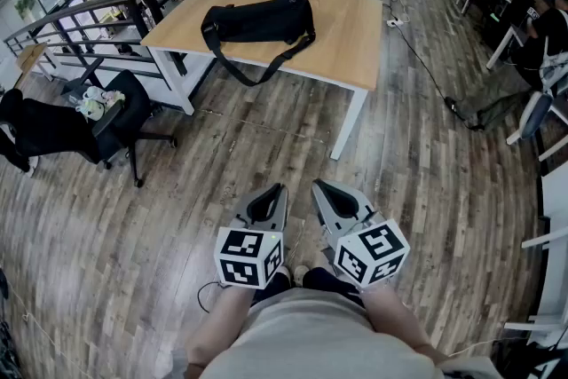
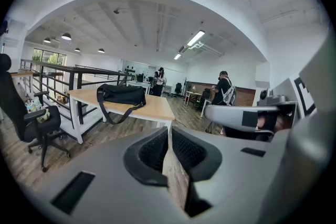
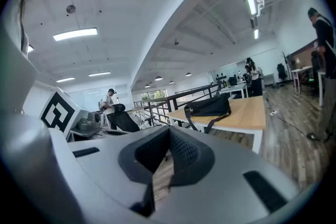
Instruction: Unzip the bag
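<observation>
A black duffel bag (image 1: 257,20) lies on its side on the wooden table (image 1: 351,35), far ahead of me, and its strap (image 1: 257,71) hangs over the front edge. The bag (image 2: 122,95) also shows in the left gripper view and, as the bag (image 3: 209,106), in the right gripper view. My left gripper (image 1: 277,189) and right gripper (image 1: 318,185) are held side by side close to my body, well short of the table. Both are shut with nothing between the jaws; the left gripper (image 2: 169,131) and right gripper (image 3: 169,129) point toward the table.
A black office chair (image 1: 106,124) stands left of the table beside a dark railing (image 1: 133,0). A cable (image 1: 426,67) runs over the wooden floor on the right. White desks and a seated person (image 1: 541,31) are at the far right.
</observation>
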A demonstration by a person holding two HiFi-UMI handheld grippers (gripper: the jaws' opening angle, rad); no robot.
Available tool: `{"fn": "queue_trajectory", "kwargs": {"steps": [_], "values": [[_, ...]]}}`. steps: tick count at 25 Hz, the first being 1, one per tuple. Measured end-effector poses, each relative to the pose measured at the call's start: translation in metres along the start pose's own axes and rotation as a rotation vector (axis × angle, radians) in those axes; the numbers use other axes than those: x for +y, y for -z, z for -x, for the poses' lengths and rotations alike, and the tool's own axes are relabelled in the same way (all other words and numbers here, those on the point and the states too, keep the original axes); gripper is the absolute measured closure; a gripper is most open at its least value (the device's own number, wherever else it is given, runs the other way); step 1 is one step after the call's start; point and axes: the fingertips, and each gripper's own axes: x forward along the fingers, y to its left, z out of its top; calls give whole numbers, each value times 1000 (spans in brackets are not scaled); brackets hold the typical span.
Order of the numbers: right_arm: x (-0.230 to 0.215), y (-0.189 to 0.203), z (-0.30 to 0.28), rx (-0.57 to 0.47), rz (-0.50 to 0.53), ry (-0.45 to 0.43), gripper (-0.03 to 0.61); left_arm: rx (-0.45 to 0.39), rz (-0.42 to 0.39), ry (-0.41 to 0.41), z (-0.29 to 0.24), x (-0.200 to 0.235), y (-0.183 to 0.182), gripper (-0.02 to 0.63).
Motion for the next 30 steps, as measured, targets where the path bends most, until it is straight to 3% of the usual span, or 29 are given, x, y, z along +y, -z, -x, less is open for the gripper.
{"fn": "queue_trajectory", "kwargs": {"steps": [9, 22, 25, 30], "values": [[-11, 9, 2, 37, 4, 23, 574, 9, 15, -26, -7, 11, 5, 575], [-47, 11, 13, 21, 29, 33, 571, 0, -8, -21, -25, -5, 17, 574], [-53, 14, 15, 22, 21, 15, 502, 6, -10, -35, -30, -9, 22, 572], [-65, 20, 12, 46, 11, 25, 498, 20, 11, -67, -38, -2, 27, 566]]}}
